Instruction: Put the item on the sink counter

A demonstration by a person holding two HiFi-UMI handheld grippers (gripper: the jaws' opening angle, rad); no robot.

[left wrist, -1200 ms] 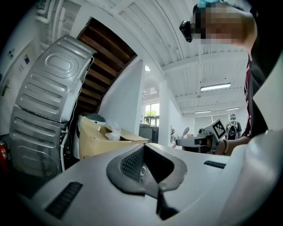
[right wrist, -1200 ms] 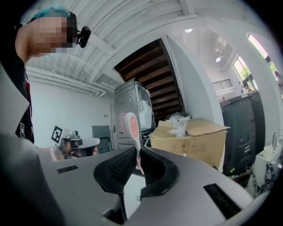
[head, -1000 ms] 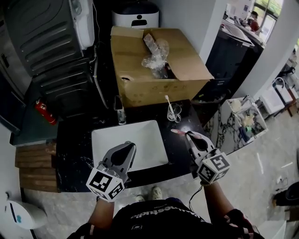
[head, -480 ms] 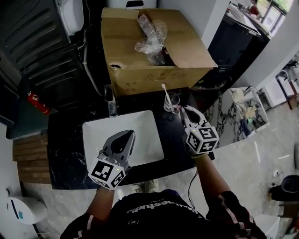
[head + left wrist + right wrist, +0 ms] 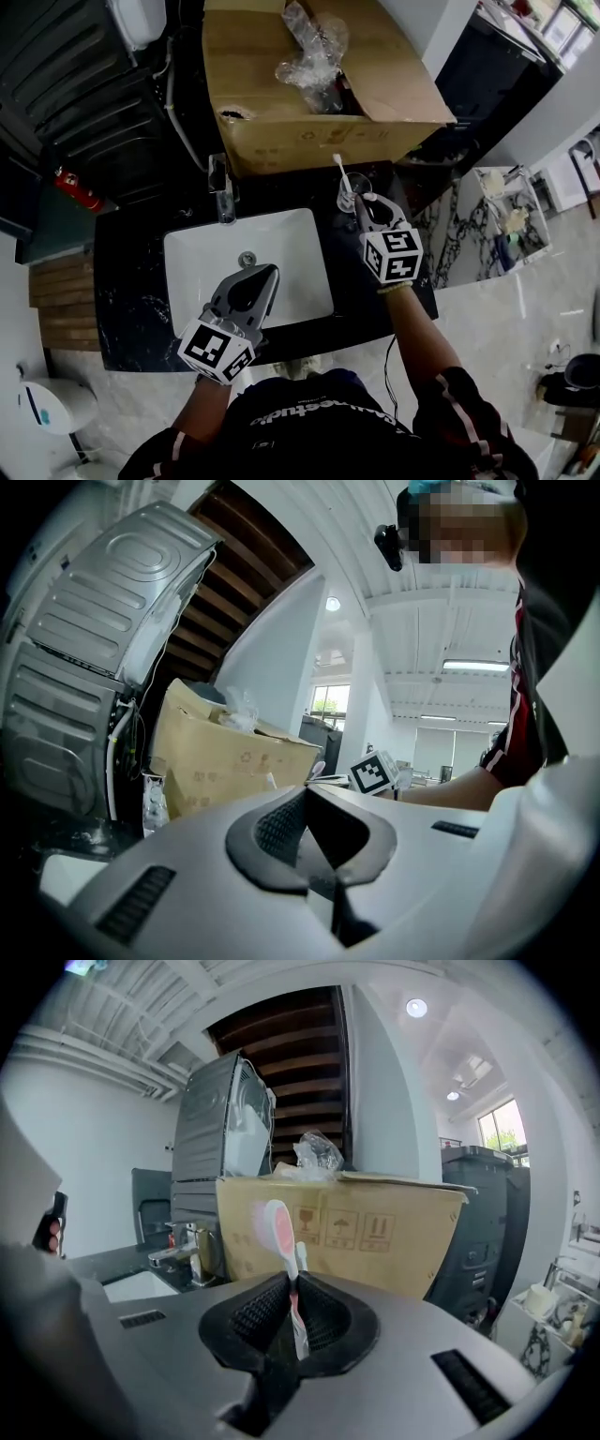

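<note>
My right gripper (image 5: 367, 202) (image 5: 292, 1283) is shut on a pink toothbrush (image 5: 279, 1227), whose head stands up above the jaws. It hovers over the black sink counter (image 5: 141, 281) at the back right, right beside a glass cup (image 5: 349, 195) that holds a white toothbrush (image 5: 339, 169). My left gripper (image 5: 265, 272) (image 5: 305, 794) hangs shut and empty above the front edge of the white sink basin (image 5: 281, 234).
A faucet (image 5: 221, 192) stands behind the basin. A large open cardboard box (image 5: 281, 94) with crumpled plastic wrap (image 5: 309, 52) sits just behind the counter. A red fire extinguisher (image 5: 75, 190) lies at the left. The counter's right edge drops to a marble floor.
My right gripper has carried the pink toothbrush away from me, from the counter's front right to beside the glass cup. The left gripper has barely moved.
</note>
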